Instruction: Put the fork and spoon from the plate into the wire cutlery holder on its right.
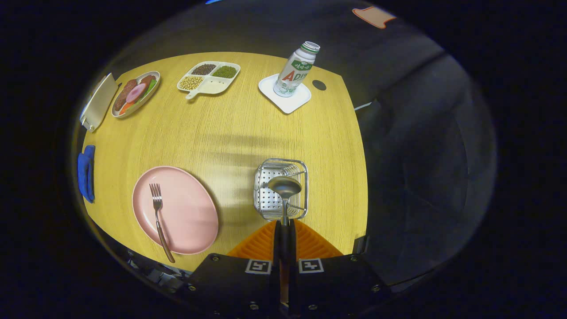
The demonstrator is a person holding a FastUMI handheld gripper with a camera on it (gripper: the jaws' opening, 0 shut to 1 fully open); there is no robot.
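**Operator:** Steel spoon (284,188) is clamped by its handle in the gripper (284,227), both fingers pressing on it, bowl pointing ahead at twelve o'clock. It hangs right over the wire cutlery holder (281,189), which sits just ahead of the fingertips.

**Observer:** And the fork?

**Operator:** I see the fork (158,217) lying on the pink plate (177,210), tines away from me, handle tip poking past the near rim. From the holder, that plate is at about nine o'clock, well apart.

**Observer:** What worries you from here?

**Operator:** I'd say the spoon is halfway home, not yet dropped. The bowl looks to be above the holder's near half, close to the divider wires. If I let go while it is this flat, I reckon the bowl could catch on a wire or the rim and the spoon could tip out onto the wooden table (230,128). The holder looks light too; a nudge from the fingers might slide it toward the table edge at three o'clock.

**Observer:** Anything else near?

**Operator:** No. The bottle (296,70) on its white coaster (285,94) stands far off at twelve o'clock.
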